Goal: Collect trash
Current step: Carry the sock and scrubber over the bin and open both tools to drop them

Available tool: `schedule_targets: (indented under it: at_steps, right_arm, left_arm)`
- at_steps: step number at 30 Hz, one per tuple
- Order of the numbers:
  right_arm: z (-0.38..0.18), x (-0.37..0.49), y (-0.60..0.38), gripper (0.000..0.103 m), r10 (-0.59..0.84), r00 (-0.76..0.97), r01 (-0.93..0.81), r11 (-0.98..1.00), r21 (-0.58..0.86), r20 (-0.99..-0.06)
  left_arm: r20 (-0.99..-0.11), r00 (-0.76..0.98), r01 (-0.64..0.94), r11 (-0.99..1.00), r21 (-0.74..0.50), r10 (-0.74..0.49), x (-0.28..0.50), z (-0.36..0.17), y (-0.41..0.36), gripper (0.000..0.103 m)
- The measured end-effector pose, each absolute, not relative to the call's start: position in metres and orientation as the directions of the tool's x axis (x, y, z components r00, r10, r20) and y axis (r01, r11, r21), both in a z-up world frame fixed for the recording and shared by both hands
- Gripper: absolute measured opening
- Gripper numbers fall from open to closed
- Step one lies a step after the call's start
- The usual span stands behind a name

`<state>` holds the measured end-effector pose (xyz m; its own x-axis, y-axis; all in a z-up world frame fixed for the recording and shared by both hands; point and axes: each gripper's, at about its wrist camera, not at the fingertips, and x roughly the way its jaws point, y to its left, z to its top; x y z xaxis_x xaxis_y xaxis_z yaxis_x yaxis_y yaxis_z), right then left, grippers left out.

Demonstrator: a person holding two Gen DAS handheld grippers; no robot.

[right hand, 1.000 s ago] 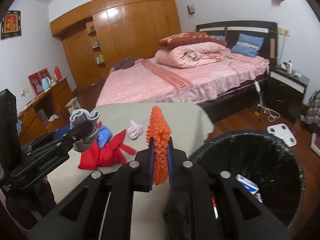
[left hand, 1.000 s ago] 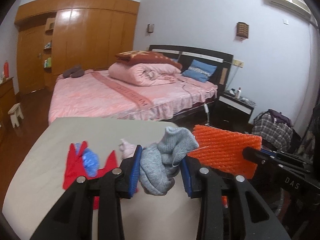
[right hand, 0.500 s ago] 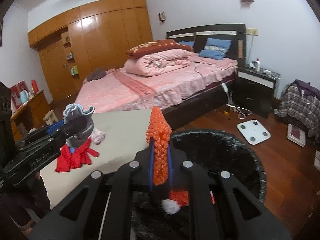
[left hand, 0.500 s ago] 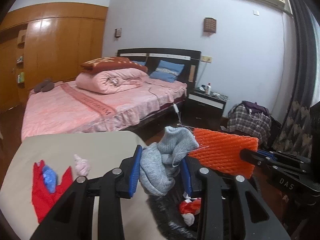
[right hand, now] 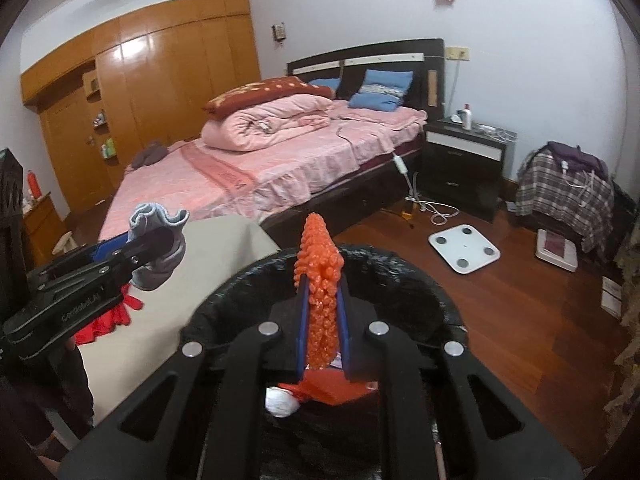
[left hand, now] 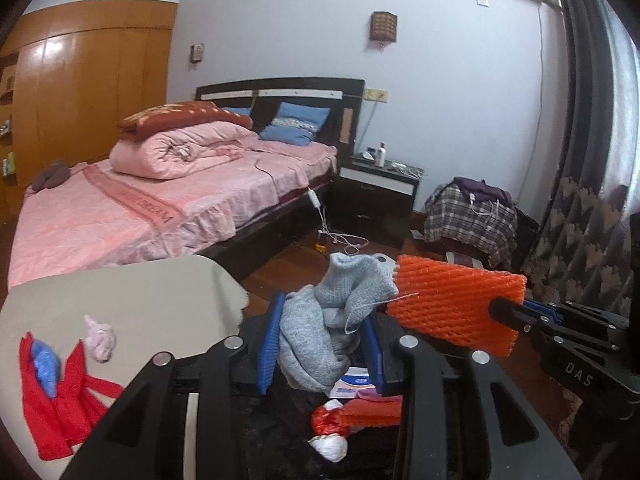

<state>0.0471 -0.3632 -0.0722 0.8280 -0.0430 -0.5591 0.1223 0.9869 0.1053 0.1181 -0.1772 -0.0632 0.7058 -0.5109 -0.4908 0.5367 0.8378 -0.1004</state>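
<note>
My left gripper [left hand: 322, 344] is shut on a crumpled grey sock [left hand: 332, 320] and holds it over the black-lined trash bin [right hand: 392, 268]. It also shows in the right wrist view [right hand: 156, 248]. My right gripper [right hand: 322, 328] is shut on an orange foam net [right hand: 320, 280], also above the bin; the net shows in the left wrist view [left hand: 456, 304]. Red, white and paper trash [left hand: 340, 416] lies inside the bin. A red cloth [left hand: 52, 400], a blue wad [left hand: 44, 364] and a pink wad [left hand: 100, 338] lie on the beige table [left hand: 140, 300].
A pink bed [right hand: 280, 160] stands behind the table. A dark nightstand [right hand: 464, 160], a white scale [right hand: 464, 248] on the wood floor and a plaid-covered pile [right hand: 564, 192] are to the right. Wooden wardrobes [right hand: 160, 100] line the far wall.
Both grippers have moved right, from over the table to over the trash bin, still holding the sock and the foam net. The bin's contents have come into view.
</note>
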Motion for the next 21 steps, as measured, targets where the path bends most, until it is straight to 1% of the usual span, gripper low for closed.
schedule_targets:
  at_steps: [1, 2, 3, 4, 5, 6, 7, 9, 11, 12, 13, 17, 21]
  right_arm:
    - [-0.074, 0.046, -0.366, 0.014, -0.053, 0.824, 0.132, 0.986, 0.101, -0.565]
    - [-0.078, 0.045, -0.371, 0.023, -0.069, 0.814, 0.149, 0.984, 0.093, -0.577]
    - [-0.080, 0.045, -0.373, 0.041, -0.082, 0.807, 0.163, 0.983, 0.088, -0.584]
    - [-0.082, 0.045, -0.375, 0.054, -0.091, 0.804, 0.173, 0.981, 0.086, -0.588]
    - [-0.084, 0.043, -0.378, 0.056, -0.102, 0.803, 0.186, 0.979, 0.085, -0.587]
    - [-0.084, 0.042, -0.378, 0.063, -0.105, 0.802, 0.190, 0.978, 0.083, -0.588]
    - [-0.085, 0.040, -0.378, 0.078, -0.112, 0.800, 0.195, 0.978, 0.080, -0.589]
    - [-0.085, 0.037, -0.377, 0.093, -0.144, 0.802, 0.223, 0.973, 0.067, -0.579]
    - [-0.084, 0.033, -0.375, 0.095, -0.144, 0.811, 0.226, 0.971, 0.077, -0.567]
    - [-0.084, 0.033, -0.373, 0.098, -0.135, 0.812, 0.221, 0.971, 0.085, -0.567]
    - [-0.083, 0.032, -0.370, 0.098, -0.132, 0.814, 0.219, 0.972, 0.088, -0.566]
    - [-0.077, 0.033, -0.357, 0.098, -0.093, 0.827, 0.180, 0.978, 0.104, -0.555]
    - [-0.072, 0.038, -0.333, 0.098, -0.038, 0.835, 0.121, 0.986, 0.116, -0.549]
  left_arm:
    - [-0.501, 0.688, 0.553, 0.826, -0.108, -0.526, 0.120, -0.066, -0.182, 0.039]
    - [-0.510, 0.673, 0.565, 0.818, -0.114, -0.536, 0.121, -0.068, -0.186, 0.040]
    - [-0.513, 0.670, 0.567, 0.816, -0.112, -0.536, 0.122, -0.069, -0.189, 0.045]
    - [-0.517, 0.663, 0.574, 0.811, -0.113, -0.541, 0.121, -0.071, -0.190, 0.050]
    - [-0.520, 0.658, 0.576, 0.809, -0.117, -0.544, 0.120, -0.072, -0.190, 0.058]
    - [-0.519, 0.661, 0.573, 0.811, -0.117, -0.542, 0.120, -0.073, -0.189, 0.062]
    - [-0.518, 0.668, 0.566, 0.816, -0.113, -0.535, 0.118, -0.073, -0.185, 0.064]
    - [-0.519, 0.679, 0.552, 0.827, -0.105, -0.519, 0.117, -0.073, -0.178, 0.074]
    - [-0.517, 0.699, 0.531, 0.843, -0.089, -0.494, 0.115, -0.073, -0.170, 0.081]
    - [-0.517, 0.708, 0.520, 0.850, -0.080, -0.482, 0.115, -0.072, -0.165, 0.084]
    - [-0.519, 0.717, 0.505, 0.860, -0.073, -0.465, 0.114, -0.072, -0.157, 0.085]
    - [-0.525, 0.745, 0.440, 0.894, -0.078, -0.412, 0.111, -0.072, -0.122, 0.089]
    - [-0.529, 0.772, 0.374, 0.925, -0.071, -0.353, 0.105, -0.071, -0.086, 0.090]
